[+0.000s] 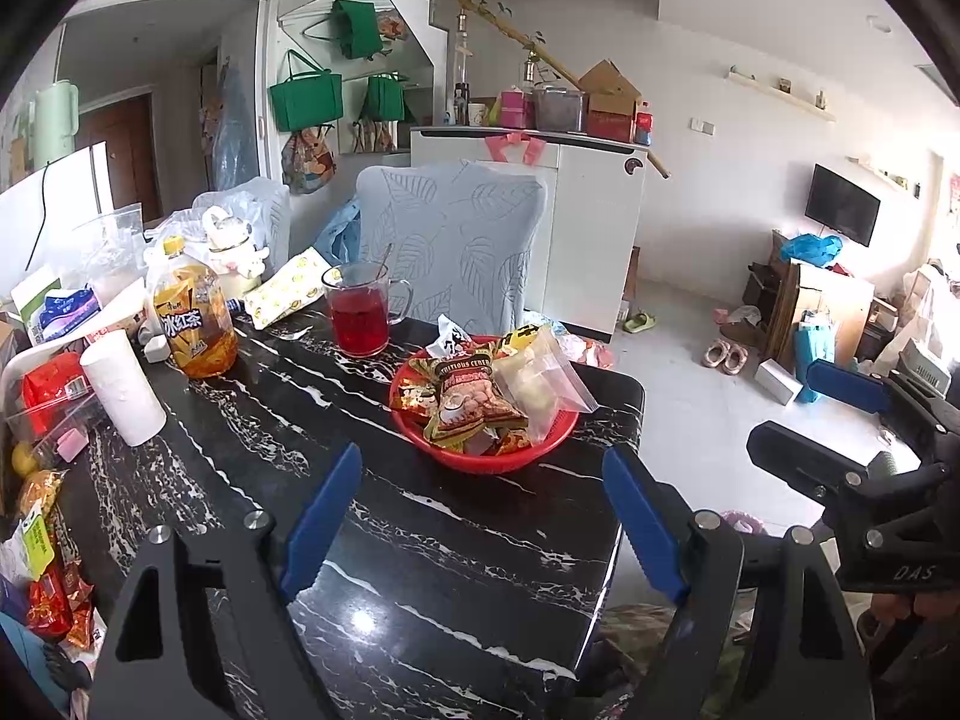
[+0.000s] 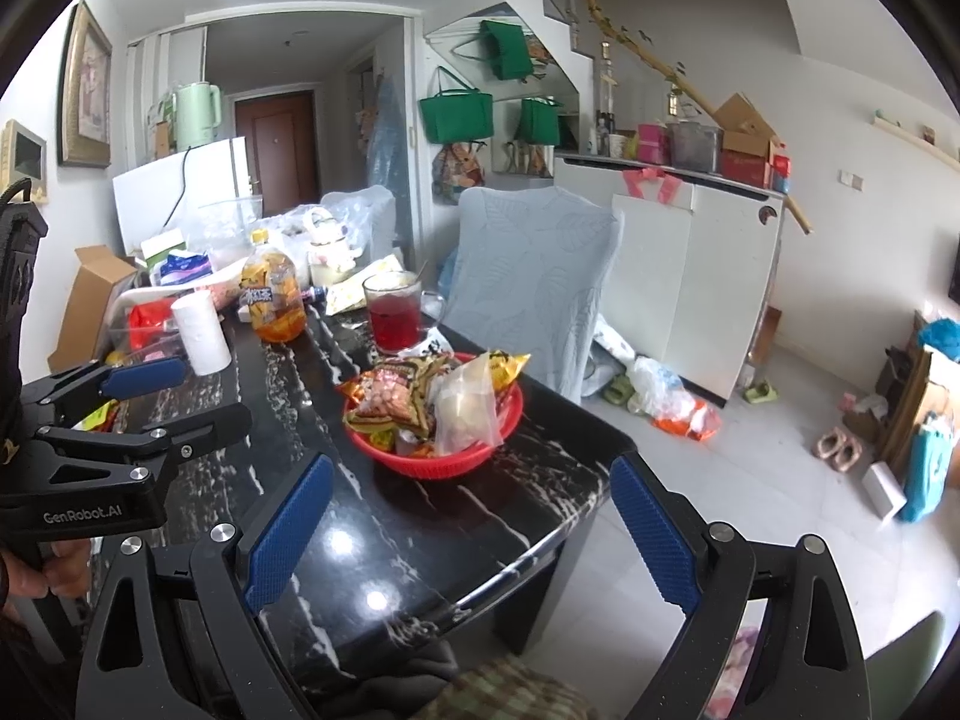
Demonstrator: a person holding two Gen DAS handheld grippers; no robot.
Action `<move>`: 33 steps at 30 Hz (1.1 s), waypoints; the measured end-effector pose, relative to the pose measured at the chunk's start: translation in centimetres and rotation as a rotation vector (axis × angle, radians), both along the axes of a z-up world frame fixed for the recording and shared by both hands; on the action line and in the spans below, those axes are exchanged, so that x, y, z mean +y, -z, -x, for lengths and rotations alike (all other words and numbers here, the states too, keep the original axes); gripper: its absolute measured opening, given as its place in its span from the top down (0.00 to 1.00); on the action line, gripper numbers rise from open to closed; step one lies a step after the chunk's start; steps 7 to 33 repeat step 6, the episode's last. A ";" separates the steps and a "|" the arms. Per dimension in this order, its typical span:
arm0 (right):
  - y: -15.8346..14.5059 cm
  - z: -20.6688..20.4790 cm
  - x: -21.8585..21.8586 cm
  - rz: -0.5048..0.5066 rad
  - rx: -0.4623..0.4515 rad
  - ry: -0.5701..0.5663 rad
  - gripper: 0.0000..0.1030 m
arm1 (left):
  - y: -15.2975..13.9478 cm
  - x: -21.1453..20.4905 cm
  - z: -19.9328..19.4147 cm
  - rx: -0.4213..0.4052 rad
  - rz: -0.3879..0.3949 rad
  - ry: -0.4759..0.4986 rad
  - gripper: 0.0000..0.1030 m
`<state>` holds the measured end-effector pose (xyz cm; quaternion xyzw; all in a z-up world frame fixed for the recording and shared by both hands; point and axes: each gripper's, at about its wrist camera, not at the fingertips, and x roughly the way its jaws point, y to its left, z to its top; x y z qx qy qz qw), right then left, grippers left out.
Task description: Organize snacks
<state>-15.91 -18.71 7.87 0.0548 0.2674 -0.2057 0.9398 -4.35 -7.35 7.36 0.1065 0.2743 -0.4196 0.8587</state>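
A red basket stands near the far right corner of the black marble table. It is heaped with snack packets, among them a peanut packet and a clear zip bag. More loose snack packets lie at the table's left edge. My left gripper hovers open and empty short of the basket. My right gripper is also open and empty, to the right of the left one, near the table's right edge.
An iced tea bottle, a glass mug of red drink and a paper roll stand behind and left of the basket. A covered chair faces the table's far side. Clutter fills the far left.
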 end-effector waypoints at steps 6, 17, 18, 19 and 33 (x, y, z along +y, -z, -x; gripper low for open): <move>0.3 0.1 0.0 -0.004 0.003 0.004 0.08 | 0.0 0.0 0.1 -0.001 0.000 0.003 0.20; 0.3 0.1 0.0 -0.004 0.003 0.004 0.08 | 0.0 0.0 0.1 -0.001 0.000 0.003 0.20; 0.3 0.1 0.0 -0.004 0.003 0.004 0.08 | 0.0 0.0 0.1 -0.001 0.000 0.003 0.20; 0.3 0.1 0.0 -0.004 0.003 0.004 0.08 | 0.0 0.0 0.1 -0.001 0.000 0.003 0.20; 0.3 0.1 0.0 -0.004 0.003 0.004 0.08 | 0.0 0.0 0.1 -0.001 0.000 0.003 0.20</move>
